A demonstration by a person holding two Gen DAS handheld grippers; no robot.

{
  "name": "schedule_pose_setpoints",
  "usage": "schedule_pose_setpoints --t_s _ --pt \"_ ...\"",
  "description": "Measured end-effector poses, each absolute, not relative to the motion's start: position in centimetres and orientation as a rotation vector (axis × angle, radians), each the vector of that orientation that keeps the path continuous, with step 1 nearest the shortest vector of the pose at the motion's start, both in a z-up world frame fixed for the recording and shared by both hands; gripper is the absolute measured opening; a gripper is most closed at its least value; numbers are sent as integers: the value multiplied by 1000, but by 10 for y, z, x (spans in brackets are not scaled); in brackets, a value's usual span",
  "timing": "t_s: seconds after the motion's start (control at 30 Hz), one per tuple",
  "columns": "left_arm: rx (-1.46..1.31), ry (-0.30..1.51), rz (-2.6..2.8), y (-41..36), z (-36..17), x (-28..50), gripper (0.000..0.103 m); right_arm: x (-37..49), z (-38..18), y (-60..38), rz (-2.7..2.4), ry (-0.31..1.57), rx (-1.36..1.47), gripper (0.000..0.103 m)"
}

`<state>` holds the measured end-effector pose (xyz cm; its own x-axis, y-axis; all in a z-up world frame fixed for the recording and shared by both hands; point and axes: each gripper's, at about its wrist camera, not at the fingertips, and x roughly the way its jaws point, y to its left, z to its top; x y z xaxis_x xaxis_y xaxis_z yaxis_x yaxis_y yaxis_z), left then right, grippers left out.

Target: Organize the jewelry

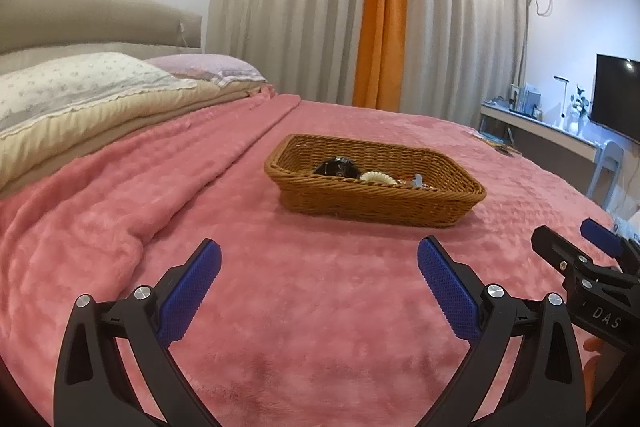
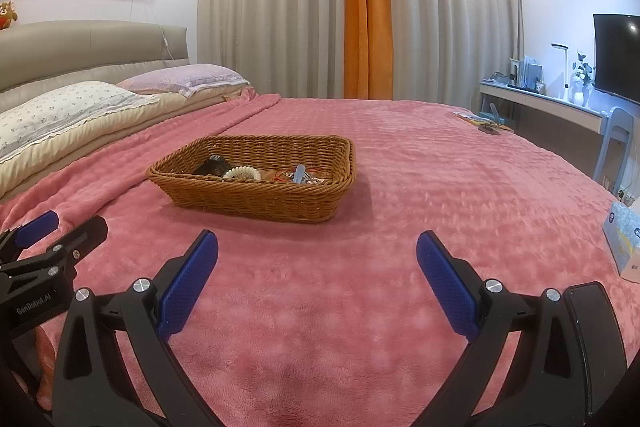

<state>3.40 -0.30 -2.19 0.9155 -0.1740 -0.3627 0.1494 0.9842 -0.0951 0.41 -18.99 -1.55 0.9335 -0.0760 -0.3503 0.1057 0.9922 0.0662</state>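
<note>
From the left wrist we see our left gripper [image 1: 319, 259] spread wide and holding nothing above the pink plush blanket [image 1: 280, 307], with the brown woven wicker basket [image 1: 376, 201] well ahead and slightly right, jewelry pieces inside. From the right wrist, our right gripper [image 2: 317, 251] is likewise released and empty, the basket [image 2: 256, 201] well ahead, slightly left.

You are in a home bedroom: a bed with a pink blanket [image 2: 400, 187] fills the near view, pillows [image 2: 80, 107] and a padded headboard [image 2: 92, 47] left, closed curtains [image 2: 280, 7] far, and a desk [image 2: 552, 105] and television [image 2: 616, 55] right.
</note>
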Motion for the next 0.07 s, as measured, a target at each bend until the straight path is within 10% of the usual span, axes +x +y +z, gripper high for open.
schedule_pose_setpoints --t_s 0.07 --pt "-69 380 -167 -2 -22 34 96 4 -16 -190 -93 355 85 95"
